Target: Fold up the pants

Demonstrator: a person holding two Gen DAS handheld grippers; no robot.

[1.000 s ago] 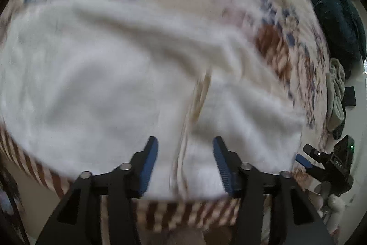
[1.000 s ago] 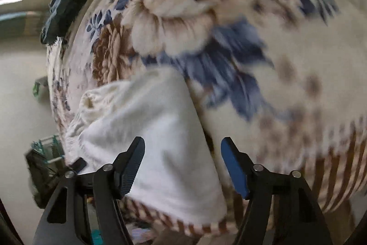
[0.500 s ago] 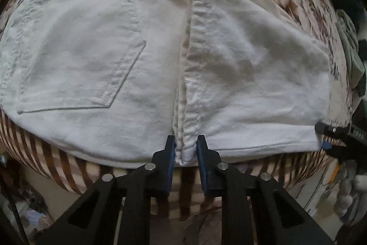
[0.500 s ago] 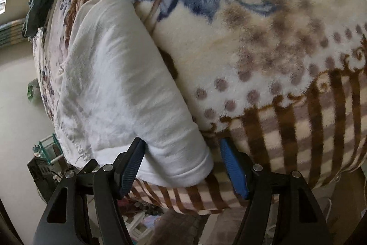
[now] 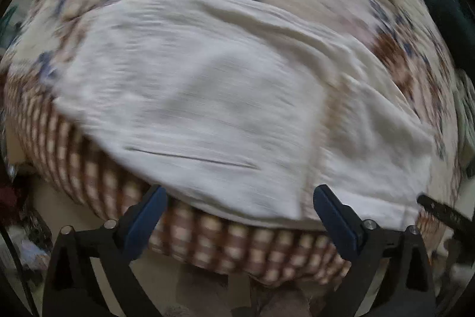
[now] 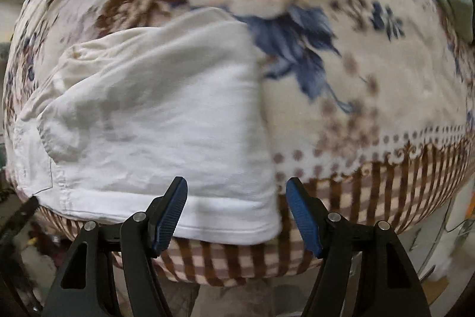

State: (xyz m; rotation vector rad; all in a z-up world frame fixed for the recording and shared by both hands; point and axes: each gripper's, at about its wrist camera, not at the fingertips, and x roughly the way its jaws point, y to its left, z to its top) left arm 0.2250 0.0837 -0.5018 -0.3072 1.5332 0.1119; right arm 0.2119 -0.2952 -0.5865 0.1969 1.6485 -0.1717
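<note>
Both open tools (image 5: 237,220) (image 6: 237,216) hover just before folded pants (image 6: 154,121)

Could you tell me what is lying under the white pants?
The white pants lie on a floral blanket, its brown-striped border showing below their near edge. Whatever the blanket covers is hidden.

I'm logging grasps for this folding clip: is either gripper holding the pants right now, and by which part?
Nothing is held. The left gripper and right gripper are both open, short of the white pants.
</note>
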